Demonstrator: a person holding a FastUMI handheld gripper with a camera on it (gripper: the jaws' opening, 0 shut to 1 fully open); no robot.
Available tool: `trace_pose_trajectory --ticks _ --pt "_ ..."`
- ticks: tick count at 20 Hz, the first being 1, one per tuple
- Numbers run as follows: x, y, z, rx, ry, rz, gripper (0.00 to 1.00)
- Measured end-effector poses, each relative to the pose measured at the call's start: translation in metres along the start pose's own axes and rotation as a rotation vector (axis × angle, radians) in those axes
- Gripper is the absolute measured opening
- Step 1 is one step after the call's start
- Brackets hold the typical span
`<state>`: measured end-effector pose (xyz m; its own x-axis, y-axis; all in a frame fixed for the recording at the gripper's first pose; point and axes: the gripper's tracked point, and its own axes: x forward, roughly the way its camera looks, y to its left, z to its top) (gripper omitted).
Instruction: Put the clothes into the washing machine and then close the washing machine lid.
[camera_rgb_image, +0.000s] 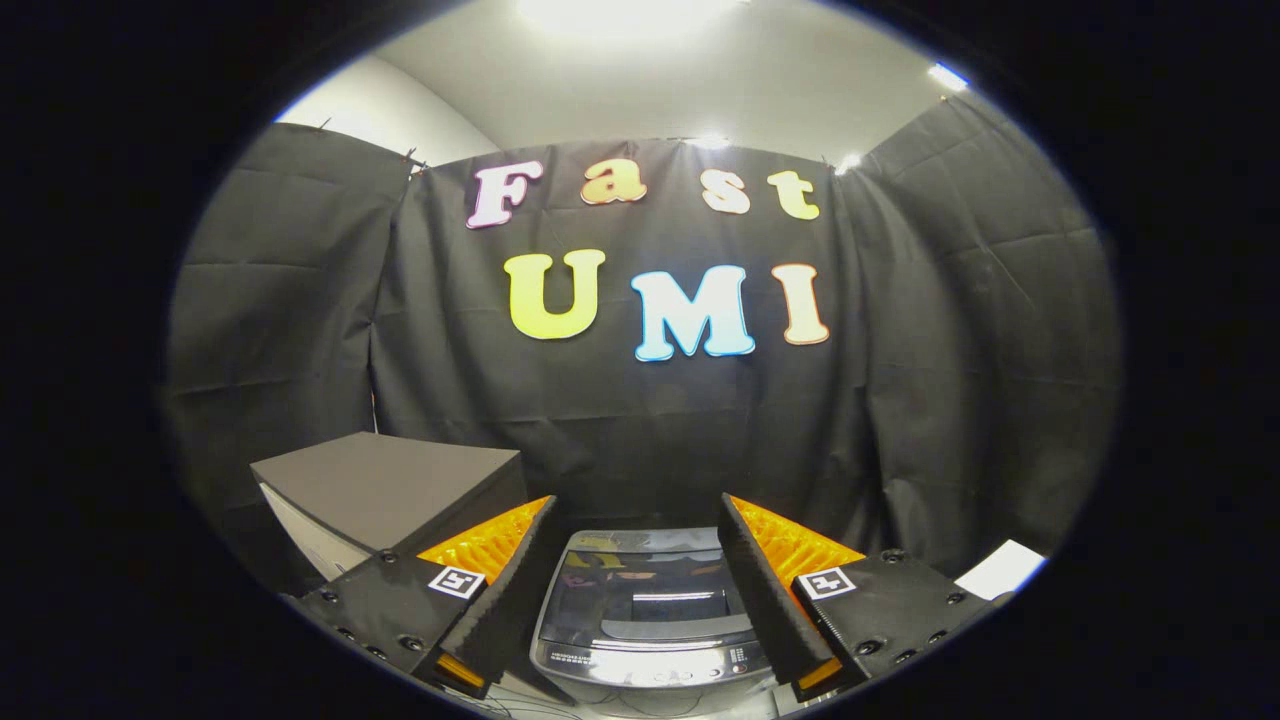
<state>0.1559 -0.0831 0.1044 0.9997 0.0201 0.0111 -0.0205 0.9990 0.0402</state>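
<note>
Gripper (632, 545) spread wide, holding nothing; washing machine (650, 620) sits dead ahead and below, framed between the 2 fingers, lid looks down.

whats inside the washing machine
Cannot be seen: the washing machine sits between the open fingers with its glossy lid down, covering the tub. Only reflections show on the lid.

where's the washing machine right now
In the gripper view the washing machine sits low, between and just beyond the open jaws of the gripper, lid down, against the black cloth wall, with a dark box at its left.
</note>
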Motion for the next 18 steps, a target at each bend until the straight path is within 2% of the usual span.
trace_pose_trajectory --ticks 4,18 --pt "-0.037 0.011 0.014 -0.003 -0.03 -0.001 0.98" --pt "-0.151 0.034 0.008 -0.02 -0.034 -0.014 0.98"
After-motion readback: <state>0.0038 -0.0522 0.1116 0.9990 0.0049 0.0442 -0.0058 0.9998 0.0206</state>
